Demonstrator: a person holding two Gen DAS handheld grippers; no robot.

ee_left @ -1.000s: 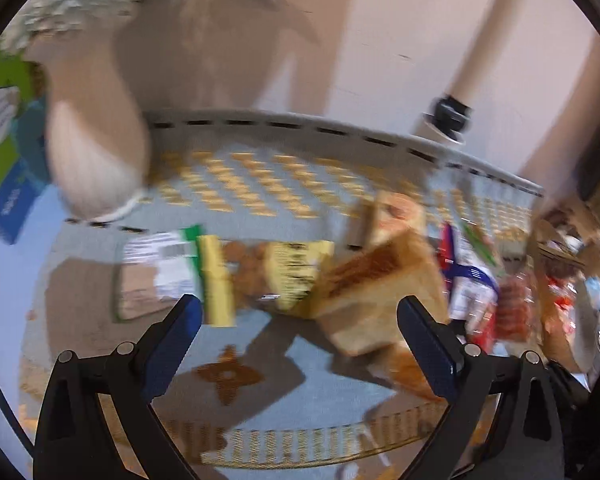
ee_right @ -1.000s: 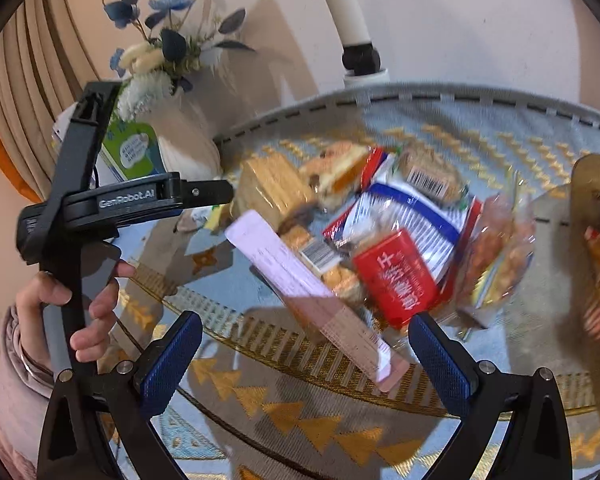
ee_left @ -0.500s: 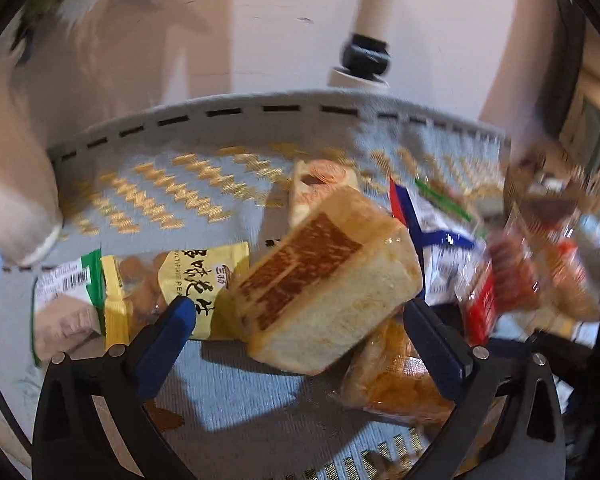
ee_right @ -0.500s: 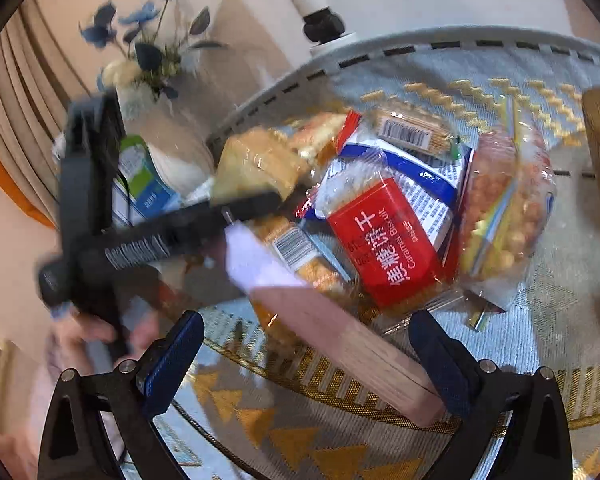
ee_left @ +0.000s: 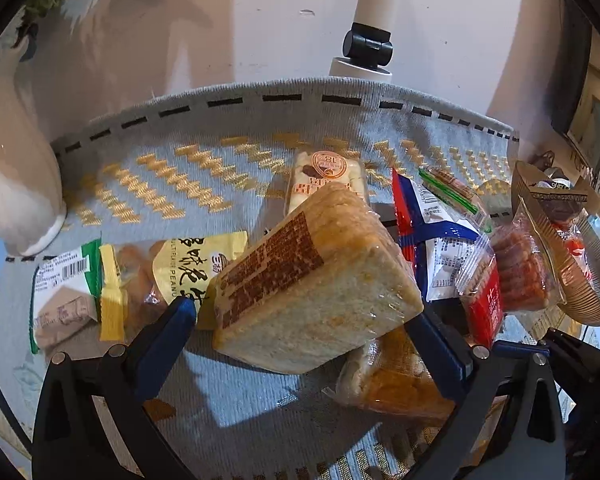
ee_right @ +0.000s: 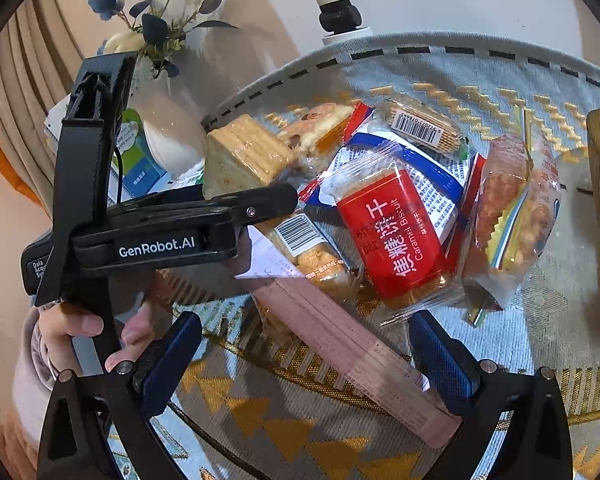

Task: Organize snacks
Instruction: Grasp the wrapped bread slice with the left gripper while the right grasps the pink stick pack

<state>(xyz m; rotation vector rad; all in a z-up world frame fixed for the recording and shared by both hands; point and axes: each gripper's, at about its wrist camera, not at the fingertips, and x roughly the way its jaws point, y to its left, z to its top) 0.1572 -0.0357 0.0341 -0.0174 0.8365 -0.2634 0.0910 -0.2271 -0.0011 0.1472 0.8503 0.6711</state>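
Your left gripper (ee_left: pixel 300 328) sat with its blue-padded jaws spread as wide as they go, having just been opening, and the plastic-wrapped tan sponge cake block (ee_left: pixel 316 284) lay between them — framed, not pinched, since neither pad pressed on the wrapper. That cake was tilted, propped on an orange-toned wrapped pastry (ee_left: pixel 392 384), its long axis running from the lower left up toward the far right edge of the grey woven cloth with gold zigzags (ee_left: pixel 220 144), so it lay skewed to the line between the pads. Directly ahead of your left hand and close in, it was clearly that hand's to take; I judge you needed a small roll to square the pads on its flat sides. Your right gripper (ee_right: pixel 304 360) also stood spread and empty, straddling a long pink flat box (ee_right: pixel 352 352) that ran diagonally from the pile toward the near right corner of the cloth. The red caramel biscuit packet (ee_right: pixel 396 236) lay just beyond it in the heap — well within the right hand's reach. The yellow peanut packet (ee_left: pixel 180 272) lay beside the cake, toward the white vase (ee_left: pixel 16 184) at the cloth's left edge.
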